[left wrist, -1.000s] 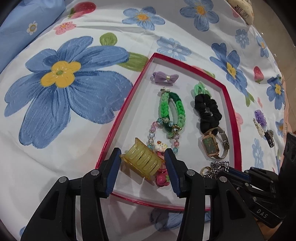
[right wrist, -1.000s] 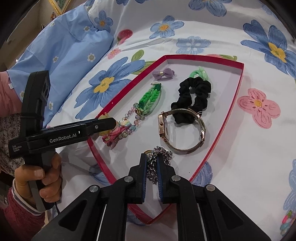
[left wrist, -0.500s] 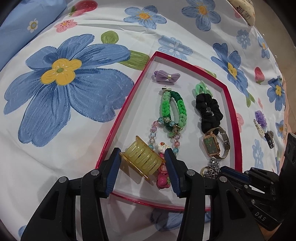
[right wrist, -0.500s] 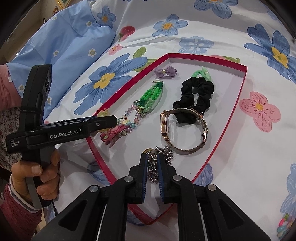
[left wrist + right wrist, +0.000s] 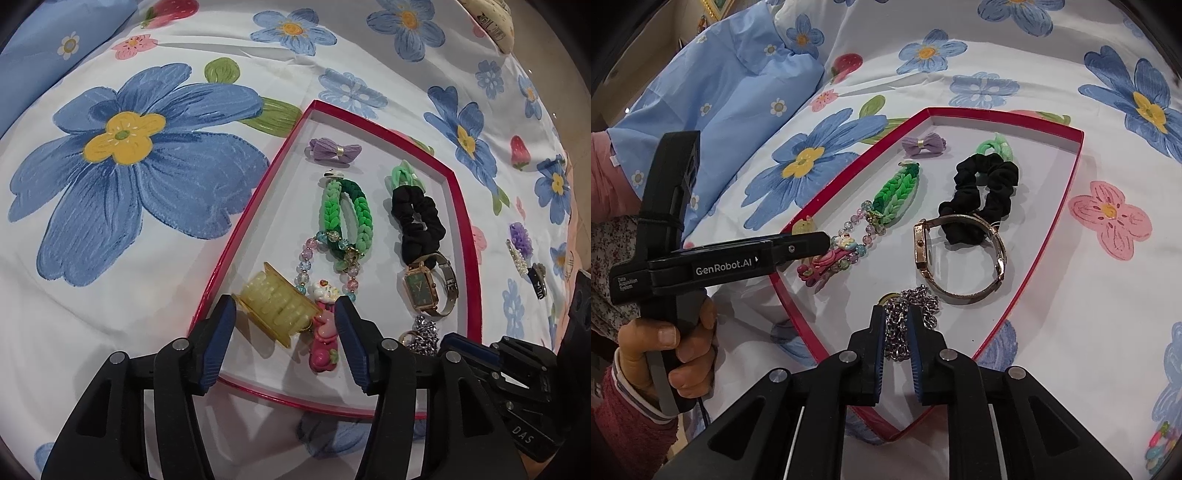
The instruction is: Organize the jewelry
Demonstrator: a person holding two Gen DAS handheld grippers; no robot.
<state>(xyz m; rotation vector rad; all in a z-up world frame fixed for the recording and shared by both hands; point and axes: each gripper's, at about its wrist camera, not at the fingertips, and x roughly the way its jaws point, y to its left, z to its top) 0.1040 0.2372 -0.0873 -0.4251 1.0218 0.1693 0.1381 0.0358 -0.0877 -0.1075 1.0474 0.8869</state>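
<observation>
We pinch the silver chain (image 5: 911, 320) in our right gripper (image 5: 898, 345) over the red tray (image 5: 1067, 210) to lay it by the watch (image 5: 960, 254), while our left gripper (image 5: 285, 345) gapes around the yellow claw clip (image 5: 275, 303), apparently releasing it there.

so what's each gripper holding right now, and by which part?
Right gripper: shut on silver chain, pinching its bunched links. Left gripper: open around yellow hair claw, not gripping.

Even, soft indoor light; both views sharp at centre. Faint shadows fall beneath the objects. Fisheye bends the edges, with dark vignetted corners.
</observation>
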